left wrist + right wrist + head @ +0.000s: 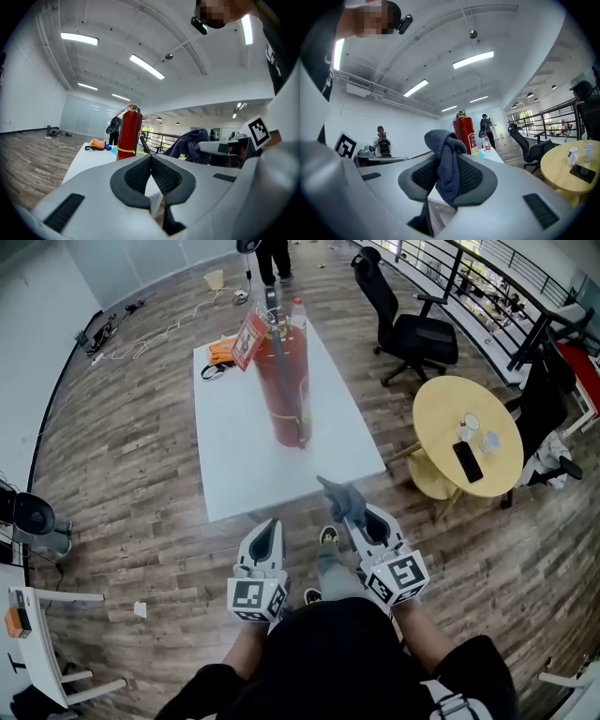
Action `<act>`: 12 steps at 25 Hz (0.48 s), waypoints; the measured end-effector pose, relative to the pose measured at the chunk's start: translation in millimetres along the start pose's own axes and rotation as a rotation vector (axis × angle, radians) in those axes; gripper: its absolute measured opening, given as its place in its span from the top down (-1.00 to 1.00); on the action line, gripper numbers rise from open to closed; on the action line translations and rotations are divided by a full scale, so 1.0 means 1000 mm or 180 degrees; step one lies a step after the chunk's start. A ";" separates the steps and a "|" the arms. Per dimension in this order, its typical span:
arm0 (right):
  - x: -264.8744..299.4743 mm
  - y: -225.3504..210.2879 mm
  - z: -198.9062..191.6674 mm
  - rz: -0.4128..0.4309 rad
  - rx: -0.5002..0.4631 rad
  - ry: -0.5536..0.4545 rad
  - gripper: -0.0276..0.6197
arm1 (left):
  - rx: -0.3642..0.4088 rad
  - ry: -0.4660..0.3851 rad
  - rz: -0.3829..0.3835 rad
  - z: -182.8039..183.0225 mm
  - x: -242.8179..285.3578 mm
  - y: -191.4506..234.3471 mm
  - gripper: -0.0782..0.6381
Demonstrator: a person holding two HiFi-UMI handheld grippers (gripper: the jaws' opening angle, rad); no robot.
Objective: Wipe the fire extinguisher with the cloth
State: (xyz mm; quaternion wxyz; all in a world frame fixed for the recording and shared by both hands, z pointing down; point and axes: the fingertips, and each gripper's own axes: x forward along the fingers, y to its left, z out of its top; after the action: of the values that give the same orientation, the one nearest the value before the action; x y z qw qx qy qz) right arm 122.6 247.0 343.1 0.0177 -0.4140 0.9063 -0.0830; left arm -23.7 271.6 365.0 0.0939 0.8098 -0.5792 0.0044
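Red and upright, the fire extinguisher [283, 381] is seen standing on the far half of the white table [234, 474]. A tag is hung near its top and a black hose is run down its side. A clear bottle [298, 310] is set just behind it, and an orange object [221, 350] is left near the table's far left corner.

Both grippers are held out roughly level, short of the table's near edge and well apart from the extinguisher. The grey cloth [446, 159] is pinched between the jaws of the right gripper [359, 517]. A bunched knot of it is pushed up above the pads, and a tail is left hanging below them. The jaws of the left gripper [266, 529] are pressed together at their tips, and nothing is caught between them. The two grippers are carried side by side, the right one slightly further forward.

To the right of the white table, a round yellow table [450, 409] is placed, on which a dark phone [467, 462] is laid beside two small cups. A black office chair [412, 332] is parked beyond it on the wooden floor [122, 474].
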 end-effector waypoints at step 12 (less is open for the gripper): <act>0.125 -0.087 0.026 0.0153 -0.0017 -0.0042 0.61 | -0.0013 0.0084 0.0090 0.022 0.137 0.070 0.72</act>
State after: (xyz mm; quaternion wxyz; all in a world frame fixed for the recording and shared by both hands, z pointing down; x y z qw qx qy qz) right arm 108.2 93.6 335.9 0.0246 -0.3927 0.9161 -0.0773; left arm -46.4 117.6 369.1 0.1030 0.8012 -0.5893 0.0152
